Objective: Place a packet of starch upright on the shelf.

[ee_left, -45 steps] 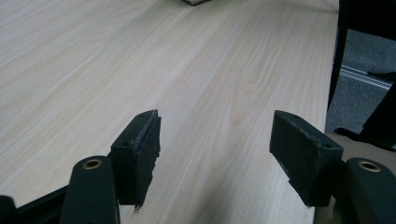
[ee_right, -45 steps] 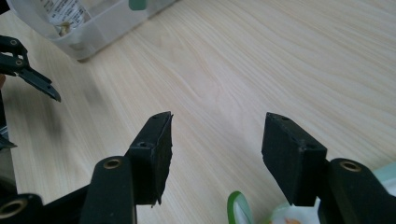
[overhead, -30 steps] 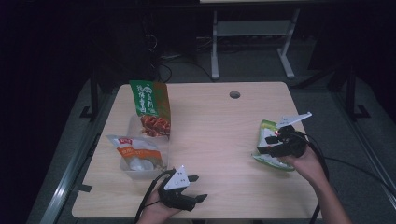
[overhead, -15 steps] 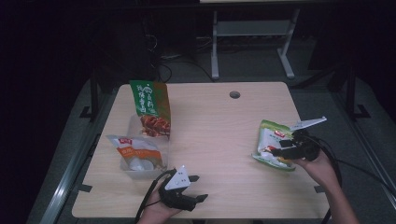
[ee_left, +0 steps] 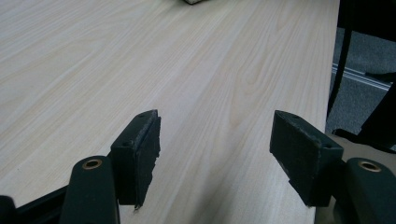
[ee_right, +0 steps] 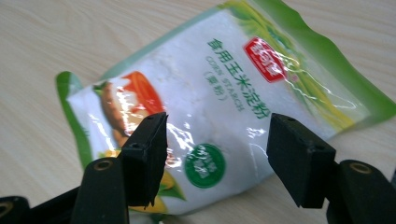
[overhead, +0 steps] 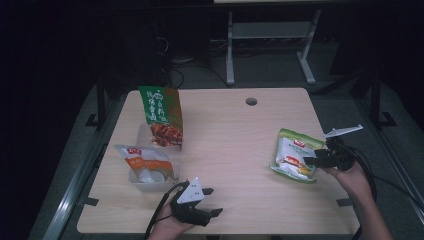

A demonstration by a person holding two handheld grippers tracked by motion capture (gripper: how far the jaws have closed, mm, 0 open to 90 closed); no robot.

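A green and white bag of corn starch (overhead: 294, 156) lies flat near the table's right edge. My right gripper (overhead: 310, 161) hovers at the bag's right side, pointing left at it. In the right gripper view the bag (ee_right: 233, 88) lies on the wood beyond my right gripper (ee_right: 217, 135), whose jaws stand apart with neither pad pressing on it. My left gripper (overhead: 212, 201) rests at the front edge of the table, left of centre. It is open over bare wood, and the left gripper view shows nothing held in this gripper (ee_left: 217, 140).
A tall green and orange snack bag (overhead: 161, 116) stands at the left. In front of it a clear tray (overhead: 150, 179) holds a white and orange pouch (overhead: 142, 159). A cable hole (overhead: 251, 101) sits near the table's far edge (overhead: 225, 90).
My right gripper has drawn back to the right off the starch bag, uncovering more of it. The bag has stayed in place. My left gripper has not moved.
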